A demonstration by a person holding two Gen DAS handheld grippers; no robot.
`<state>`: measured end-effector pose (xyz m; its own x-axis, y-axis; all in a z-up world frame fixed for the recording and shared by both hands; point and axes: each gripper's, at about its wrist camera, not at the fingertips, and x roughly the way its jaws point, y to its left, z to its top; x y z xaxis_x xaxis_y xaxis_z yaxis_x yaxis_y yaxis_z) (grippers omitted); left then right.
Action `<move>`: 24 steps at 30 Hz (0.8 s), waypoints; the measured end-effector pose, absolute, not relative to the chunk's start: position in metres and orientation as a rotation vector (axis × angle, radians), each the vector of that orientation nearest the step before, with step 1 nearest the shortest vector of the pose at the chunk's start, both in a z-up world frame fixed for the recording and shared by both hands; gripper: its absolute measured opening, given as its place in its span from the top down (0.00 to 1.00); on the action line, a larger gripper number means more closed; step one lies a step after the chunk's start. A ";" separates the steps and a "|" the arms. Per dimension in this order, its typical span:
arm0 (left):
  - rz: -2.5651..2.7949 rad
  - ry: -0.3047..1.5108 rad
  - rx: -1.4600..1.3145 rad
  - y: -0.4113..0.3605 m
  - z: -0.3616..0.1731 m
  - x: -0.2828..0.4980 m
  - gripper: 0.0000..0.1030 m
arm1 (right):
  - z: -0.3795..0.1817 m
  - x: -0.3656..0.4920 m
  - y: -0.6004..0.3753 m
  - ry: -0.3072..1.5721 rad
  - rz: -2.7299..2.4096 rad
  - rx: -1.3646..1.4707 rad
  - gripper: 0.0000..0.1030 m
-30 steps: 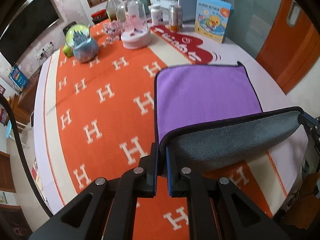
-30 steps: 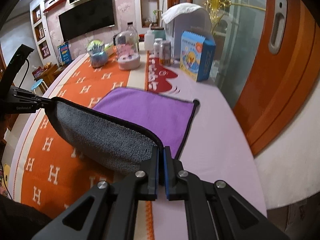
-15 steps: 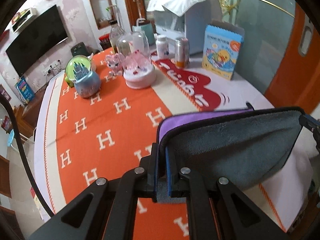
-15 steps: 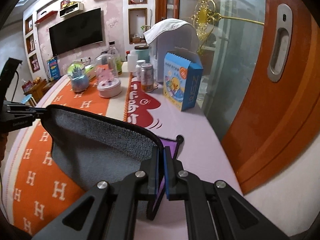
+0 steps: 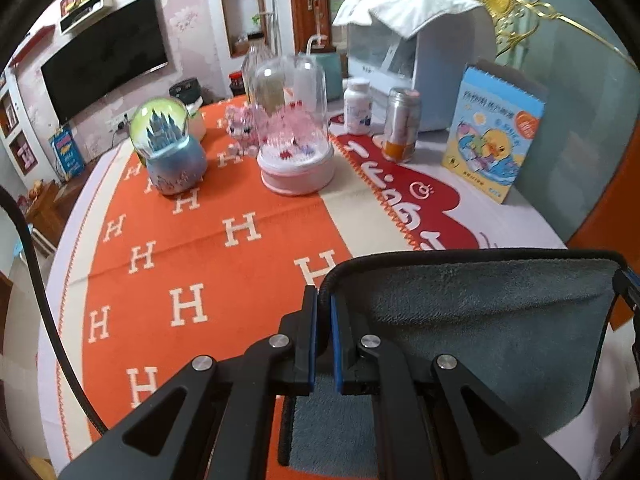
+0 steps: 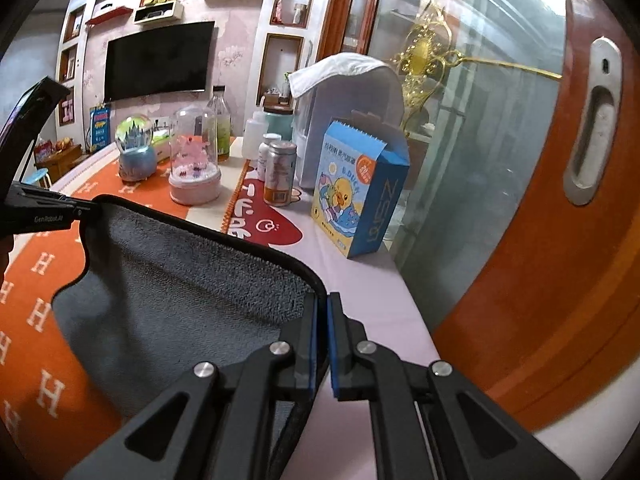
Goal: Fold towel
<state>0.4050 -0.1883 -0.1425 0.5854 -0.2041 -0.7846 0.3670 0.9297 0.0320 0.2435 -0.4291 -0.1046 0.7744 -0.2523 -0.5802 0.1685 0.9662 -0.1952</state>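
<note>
As both claws pinch corners, towel (image 5: 472, 328) seemingly hangs.

This is a home — a living room with a big flat TV (image 6: 158, 60) on a pink wall and little shelves (image 6: 156, 10) set into it. A table wears an orange cloth (image 5: 192, 264) with white H letters, and on it stand a snow globe (image 5: 168, 144), a glass dome with pink toys (image 5: 294, 136), a can (image 5: 401, 124) and a blue box with a duck picture (image 5: 492, 132). An orange sliding door (image 6: 560, 200) stands beside the table — the kind found in a house.
</note>
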 end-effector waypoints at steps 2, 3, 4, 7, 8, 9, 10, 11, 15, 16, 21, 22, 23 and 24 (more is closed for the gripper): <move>-0.326 0.912 0.195 -0.192 -0.152 0.412 0.95 | -0.113 0.250 -0.432 0.662 -0.222 -0.127 0.96; -0.322 0.924 0.198 -0.194 -0.157 0.414 0.95 | -0.117 0.252 -0.434 0.671 -0.219 -0.121 0.95; -0.318 0.937 0.199 -0.196 -0.162 0.417 0.94 | -0.120 0.255 -0.437 0.679 -0.215 -0.114 0.94; -0.308 0.963 0.212 -0.199 -0.172 0.422 0.80 | -0.129 0.262 -0.444 0.709 -0.218 -0.087 0.90; -0.304 0.963 0.215 -0.200 -0.174 0.423 0.73 | -0.132 0.264 -0.446 0.717 -0.224 -0.081 0.86; -0.299 0.961 0.216 -0.200 -0.175 0.423 0.72 | -0.135 0.266 -0.448 0.723 -0.228 -0.078 0.83; -0.294 0.959 0.212 -0.199 -0.176 0.424 0.70 | -0.137 0.267 -0.450 0.730 -0.229 -0.073 0.79; -0.291 0.962 0.204 -0.198 -0.176 0.424 0.66 | -0.139 0.268 -0.451 0.734 -0.229 -0.068 0.76; -0.276 0.985 0.164 -0.189 -0.175 0.424 0.56 | -0.141 0.267 -0.453 0.742 -0.232 -0.050 0.71; -0.269 0.987 0.155 -0.186 -0.174 0.422 0.54 | -0.140 0.266 -0.453 0.743 -0.233 -0.048 0.69; -0.249 0.994 0.130 -0.173 -0.165 0.411 0.46 | -0.133 0.264 -0.451 0.737 -0.226 -0.032 0.56; -0.249 0.998 0.126 -0.170 -0.164 0.408 0.46 | -0.131 0.263 -0.450 0.733 -0.226 -0.030 0.55; -0.249 1.002 0.120 -0.167 -0.162 0.404 0.46 | -0.129 0.262 -0.448 0.730 -0.228 -0.028 0.52; -0.248 1.005 0.116 -0.164 -0.161 0.401 0.46 | -0.127 0.261 -0.447 0.732 -0.227 -0.025 0.51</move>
